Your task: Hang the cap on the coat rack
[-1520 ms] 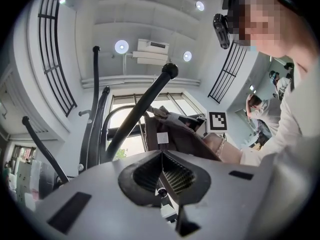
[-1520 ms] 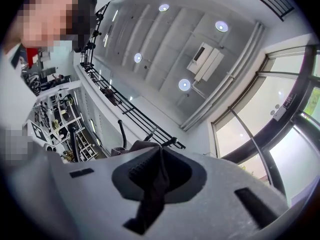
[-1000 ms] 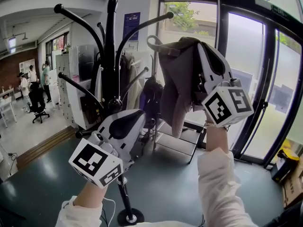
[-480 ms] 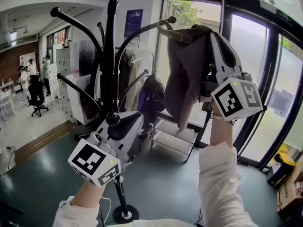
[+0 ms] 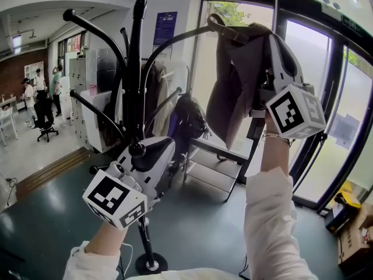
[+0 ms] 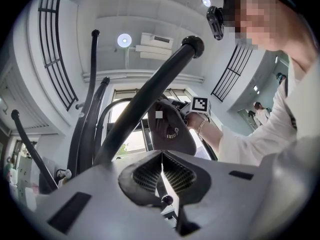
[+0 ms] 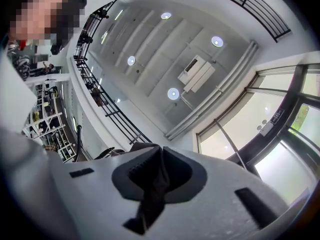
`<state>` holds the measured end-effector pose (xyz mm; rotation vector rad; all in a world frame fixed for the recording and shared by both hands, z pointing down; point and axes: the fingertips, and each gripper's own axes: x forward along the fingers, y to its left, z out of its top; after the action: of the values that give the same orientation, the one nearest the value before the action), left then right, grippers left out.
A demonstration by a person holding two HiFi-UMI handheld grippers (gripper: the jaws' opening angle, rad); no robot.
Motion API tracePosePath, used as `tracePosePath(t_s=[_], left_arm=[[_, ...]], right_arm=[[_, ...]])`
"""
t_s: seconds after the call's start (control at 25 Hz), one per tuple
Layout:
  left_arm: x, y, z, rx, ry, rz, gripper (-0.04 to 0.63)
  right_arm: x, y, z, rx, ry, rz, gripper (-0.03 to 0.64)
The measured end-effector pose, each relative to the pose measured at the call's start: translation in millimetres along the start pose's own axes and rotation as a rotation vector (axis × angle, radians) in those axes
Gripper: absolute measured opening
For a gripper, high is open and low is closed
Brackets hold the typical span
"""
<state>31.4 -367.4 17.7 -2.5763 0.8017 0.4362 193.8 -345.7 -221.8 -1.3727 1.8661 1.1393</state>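
A grey-brown cap [image 5: 230,86] hangs high at the right, pinched by my right gripper [image 5: 263,45], which is shut on its fabric [image 7: 150,194]. The cap's back strap [image 5: 224,29] lies right at the ball tip of a long curved arm [image 5: 175,39] of the black coat rack [image 5: 135,69]. I cannot tell whether the strap is over that tip. My left gripper [image 5: 168,144] sits low in front of the rack's pole, shut and holding nothing [image 6: 161,156]. In the left gripper view a rack arm [image 6: 150,99] crosses overhead and the cap [image 6: 170,129] shows beyond it.
Behind the rack, dark clothes and a bag [image 5: 187,118] hang over a metal shelf [image 5: 215,171]. Glass doors [image 5: 344,121] fill the right side. The rack's round base [image 5: 148,265] stands on the dark floor. Cardboard boxes [image 5: 355,238] lie at the lower right; people stand far left.
My right gripper has lifted the cap up and to the right, bringing its strap from below the curved arm's tip up to that tip. The left gripper has barely moved.
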Motion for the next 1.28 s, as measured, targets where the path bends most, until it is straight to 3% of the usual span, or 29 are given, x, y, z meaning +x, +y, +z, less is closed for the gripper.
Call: tracePosePath(t_s=[0.28, 0.68, 1.28], left_arm=[[-3, -2, 4, -0.003, -0.001, 0.007, 0.017], [-5, -7, 0, -0.019, 0.018, 0.011, 0.017], [-28, -2, -11, -0.027, 0.038, 0.046, 0.017]], right_arm=[[0, -15, -12, 0.014, 0.028, -0.036, 0.018], [-4, -5, -37, 0.118, 0.038, -0.030, 0.018], [6, 61, -53, 0.096, 0.071, 0.087, 0.018]])
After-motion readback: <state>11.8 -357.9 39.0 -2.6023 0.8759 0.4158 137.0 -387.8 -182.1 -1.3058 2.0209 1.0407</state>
